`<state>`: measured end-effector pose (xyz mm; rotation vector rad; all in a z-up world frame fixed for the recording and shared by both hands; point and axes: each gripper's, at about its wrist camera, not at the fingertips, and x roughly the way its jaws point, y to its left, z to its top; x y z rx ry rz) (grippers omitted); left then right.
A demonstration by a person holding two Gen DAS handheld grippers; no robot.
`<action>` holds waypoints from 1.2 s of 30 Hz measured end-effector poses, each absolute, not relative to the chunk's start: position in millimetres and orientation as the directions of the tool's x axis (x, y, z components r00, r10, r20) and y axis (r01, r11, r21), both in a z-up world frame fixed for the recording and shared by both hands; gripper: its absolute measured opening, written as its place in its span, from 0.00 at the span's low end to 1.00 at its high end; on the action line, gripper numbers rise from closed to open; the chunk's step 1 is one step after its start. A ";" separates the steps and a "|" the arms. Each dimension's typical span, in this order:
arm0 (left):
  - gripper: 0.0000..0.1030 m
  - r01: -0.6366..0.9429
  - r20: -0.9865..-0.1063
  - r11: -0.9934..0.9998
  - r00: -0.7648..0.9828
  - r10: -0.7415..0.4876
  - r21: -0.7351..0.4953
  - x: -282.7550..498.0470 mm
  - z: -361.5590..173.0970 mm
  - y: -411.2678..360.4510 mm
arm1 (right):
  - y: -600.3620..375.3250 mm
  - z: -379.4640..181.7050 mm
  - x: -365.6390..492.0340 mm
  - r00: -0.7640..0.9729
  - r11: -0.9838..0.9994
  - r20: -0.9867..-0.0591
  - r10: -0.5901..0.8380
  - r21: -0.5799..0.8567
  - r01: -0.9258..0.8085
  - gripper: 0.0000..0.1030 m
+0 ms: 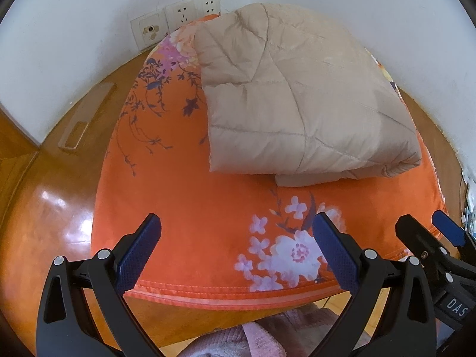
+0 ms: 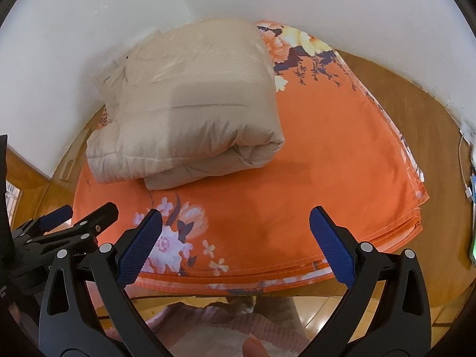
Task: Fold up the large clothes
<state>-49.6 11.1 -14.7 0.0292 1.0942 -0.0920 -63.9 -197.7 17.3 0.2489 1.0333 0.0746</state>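
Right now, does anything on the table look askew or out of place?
Mostly tidy. The folded beige quilt has one lower layer poking out past its front edge, so the fold is uneven. It lies on the orange floral cloth.

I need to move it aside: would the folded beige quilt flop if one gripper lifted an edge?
Probably yes. The beige quilt is puffy, soft and stacked in loose layers, so it would likely sag and unfold. It looks light for its bulk, and may slide on the orange sheet.
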 end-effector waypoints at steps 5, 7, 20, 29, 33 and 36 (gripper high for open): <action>0.94 0.082 -0.883 0.996 0.465 -0.062 -0.027 -51.0 -13.5 14.9 | -193.0 17.9 -65.0 0.513 0.970 -0.839 0.182 0.240 0.047 0.96; 0.94 0.078 -0.883 0.997 0.465 -0.059 -0.026 -51.4 -13.7 16.0 | -191.1 17.9 -64.9 0.511 0.970 -0.840 0.183 0.238 0.043 0.96; 0.94 0.079 -0.883 0.997 0.467 -0.051 -0.015 -51.3 -14.5 17.3 | -194.7 18.0 -66.3 0.517 0.970 -0.839 0.170 0.236 0.063 0.96; 0.94 0.088 -0.879 0.996 0.474 -0.042 -0.001 -50.5 -10.4 14.0 | -201.6 20.2 -63.2 0.521 0.971 -0.839 0.159 0.229 0.074 0.96; 0.94 0.097 -0.875 0.995 0.482 -0.045 0.003 -49.9 -9.9 11.0 | -200.9 21.7 -63.2 0.525 0.973 -0.838 0.151 0.219 0.070 0.96; 0.94 0.106 -0.879 0.994 0.474 -0.048 0.003 -49.3 -11.8 8.6 | -200.0 20.5 -62.0 0.523 0.974 -0.839 0.151 0.215 0.065 0.96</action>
